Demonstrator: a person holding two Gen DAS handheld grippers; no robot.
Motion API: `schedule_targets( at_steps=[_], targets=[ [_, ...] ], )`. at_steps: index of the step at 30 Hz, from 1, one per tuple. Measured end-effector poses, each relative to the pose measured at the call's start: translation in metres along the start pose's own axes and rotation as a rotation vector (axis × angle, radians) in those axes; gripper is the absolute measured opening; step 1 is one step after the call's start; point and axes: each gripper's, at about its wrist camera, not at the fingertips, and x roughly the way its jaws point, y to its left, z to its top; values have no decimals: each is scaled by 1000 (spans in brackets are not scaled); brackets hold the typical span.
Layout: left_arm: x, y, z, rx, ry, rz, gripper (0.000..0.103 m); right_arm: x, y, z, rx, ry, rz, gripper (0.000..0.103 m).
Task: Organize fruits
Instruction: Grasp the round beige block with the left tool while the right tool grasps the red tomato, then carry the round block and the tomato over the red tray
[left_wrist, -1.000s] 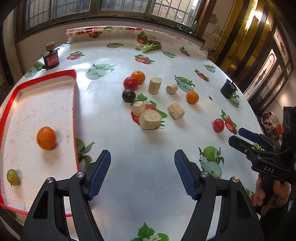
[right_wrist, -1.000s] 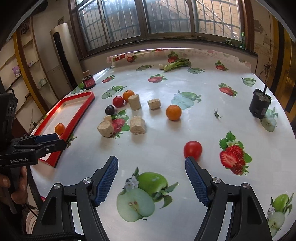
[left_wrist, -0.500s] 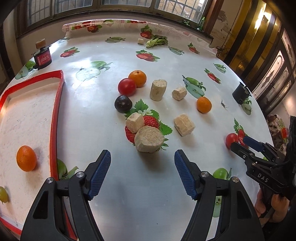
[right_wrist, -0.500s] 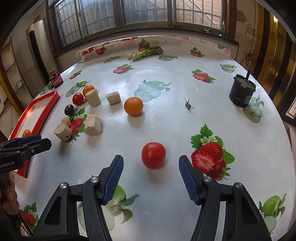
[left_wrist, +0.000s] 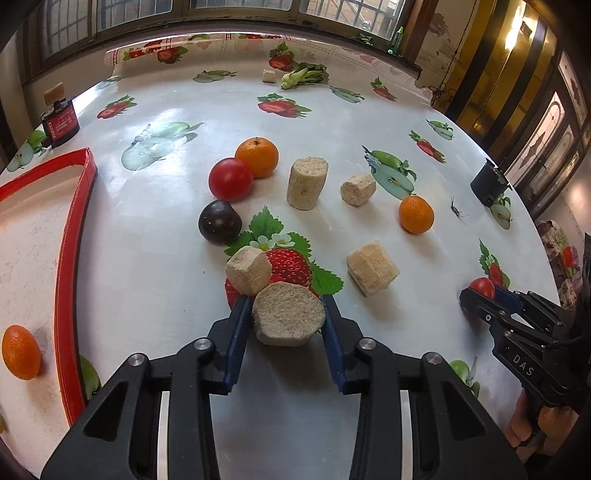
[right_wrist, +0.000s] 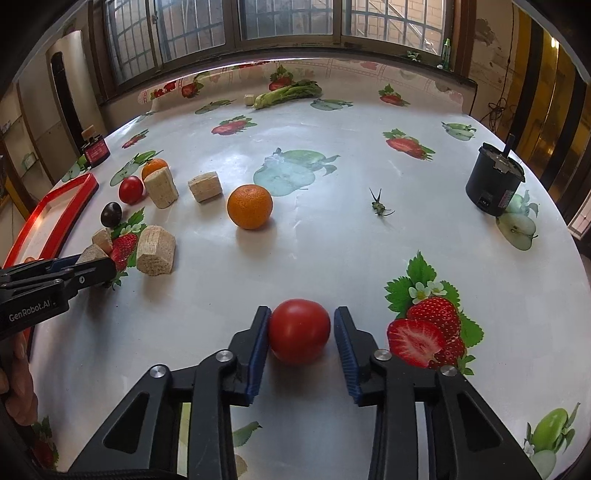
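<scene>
My left hand-held gripper (left_wrist: 286, 325) has just closed on the tan fibrous round chunk (left_wrist: 288, 319), near the worktop's (left_wrist: 166, 258) edge. My right hand-held gripper (right_wrist: 300, 338) has just clamped the red tomato (right_wrist: 299, 331). Red-rimmed tray (left_wrist: 68, 258) lies far left.

Worktop (right_wrist: 332, 236): glossy plastic cloth, fruit print, smooth, reflecting window light. Tomato (right_wrist: 299, 330): smooth, shiny skin. Orange (right_wrist: 250, 206): dimpled, slight sheen. Beige chunk (left_wrist: 288, 319): rough, fibrous, matt. Plum (left_wrist: 220, 226): dark, glossy. Tray (left_wrist: 70, 258): red plastic rim, matt speckled floor. Left hand-held gripper (left_wrist: 286, 325): matt black plastic, ribbed blue pads, metal rivets.
</scene>
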Motion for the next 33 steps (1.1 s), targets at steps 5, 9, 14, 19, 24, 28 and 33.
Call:
schedule_targets(
  at_steps=[5, 9, 14, 19, 24, 28, 33],
  targets=[
    [-12, 4, -5, -6, -17, -4, 35, -7, 1, -1, 13, -7, 28, 32],
    [-28, 7, -10, -4, -40, 11, 35, -18, 11, -2, 5, -20, 59, 32],
    [-48, 19, -15, -24, -69, 33, 35, -32, 32, -1, -26, -44, 109, 32],
    [-66, 32, -20, -43, -100, 78, 35, -43, 60, 2, -65, -65, 170, 32],
    [-79, 48, -27, -66, -115, 112, 35, -49, 89, 2, -112, -69, 220, 32],
    [-87, 60, -31, -85, -123, 136, 35, -51, 111, 4, -146, -68, 254, 32],
    [-94, 77, -36, -114, -131, 161, 35, -52, 135, 8, -183, -72, 288, 31]
  ],
)
